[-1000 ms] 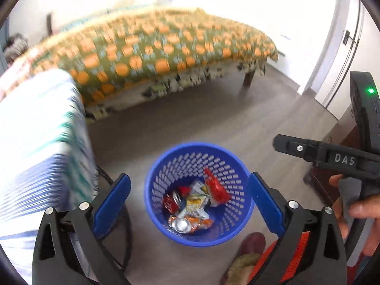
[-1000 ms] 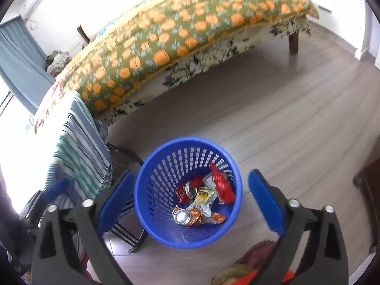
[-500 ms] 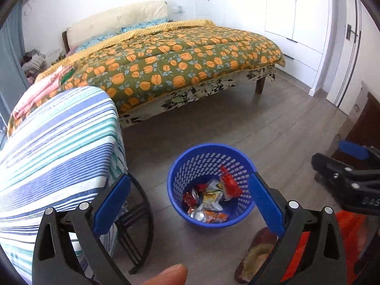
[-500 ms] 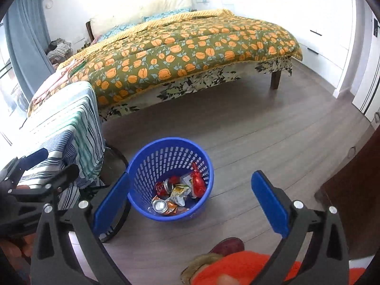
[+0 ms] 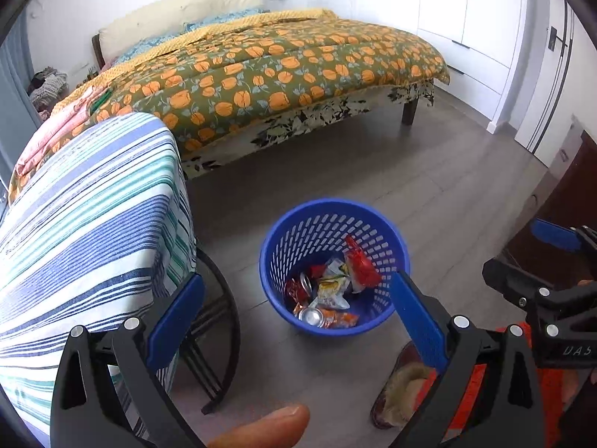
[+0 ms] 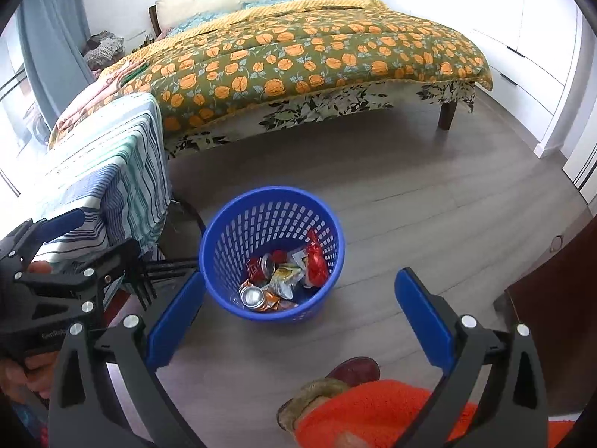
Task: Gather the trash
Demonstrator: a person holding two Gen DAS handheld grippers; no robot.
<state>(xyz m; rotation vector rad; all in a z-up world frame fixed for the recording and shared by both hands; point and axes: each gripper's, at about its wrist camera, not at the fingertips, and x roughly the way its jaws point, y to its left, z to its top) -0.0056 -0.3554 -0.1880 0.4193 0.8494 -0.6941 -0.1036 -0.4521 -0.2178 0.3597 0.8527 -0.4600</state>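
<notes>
Both tools are spread wide and empty: the left tool [image 5: 294, 313] and the right tool [image 6: 298, 310] each hang above the floor with their blue pads well apart, looking down on the blue basket [image 6: 224, 280]. The trash [image 6: 283, 280], crushed cans and crumpled snack wrappers, lies at the bottom of that basket, which stands upright on the grey floor [image 6: 410, 201] between the bed [image 6: 317, 56] and the person's slippered foot [image 5: 401, 392]. No loose litter shows on the visible floor, so the collecting looks close to done; the sensible move is probably to sweep both cameras over the room for anything missed before calling it finished. If something more is found, carry it over the rim's centre and let go low, since the perforated wall is light and a knock could tip it. Open floor lies toward the bed and the wardrobe side; the striped worktop [image 5: 86, 224] with its black curved legs crowds the left, and a dark cabinet [image 6: 559, 298] hems the right.
</notes>
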